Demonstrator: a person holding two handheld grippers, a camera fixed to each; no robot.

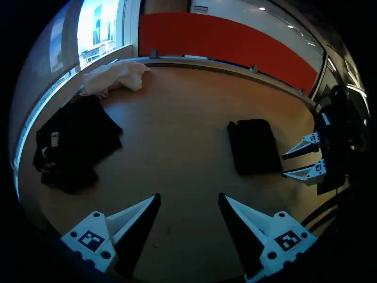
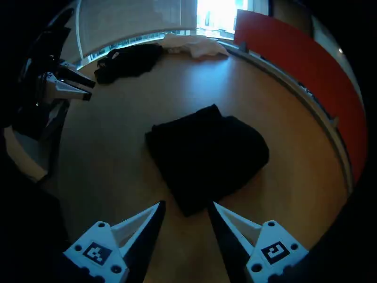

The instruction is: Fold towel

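Note:
A black towel [image 2: 207,153] lies folded into a compact rectangle on the wooden table; the left gripper view shows it right of centre [image 1: 254,145]. My right gripper [image 2: 186,207] hovers open just short of its near edge, nothing between the fingers. In the left gripper view that same right gripper [image 1: 288,165] sits at the towel's right side. My left gripper [image 1: 188,200] is open over bare table, well apart from the towel, and it appears far left [image 2: 89,91] in the right gripper view.
A heap of black cloth [image 1: 70,141] lies at the table's left, also seen far off [image 2: 129,60]. A crumpled white cloth [image 1: 115,75] rests by the window [image 2: 195,45]. A red panel [image 1: 226,40] runs behind the table's raised back edge.

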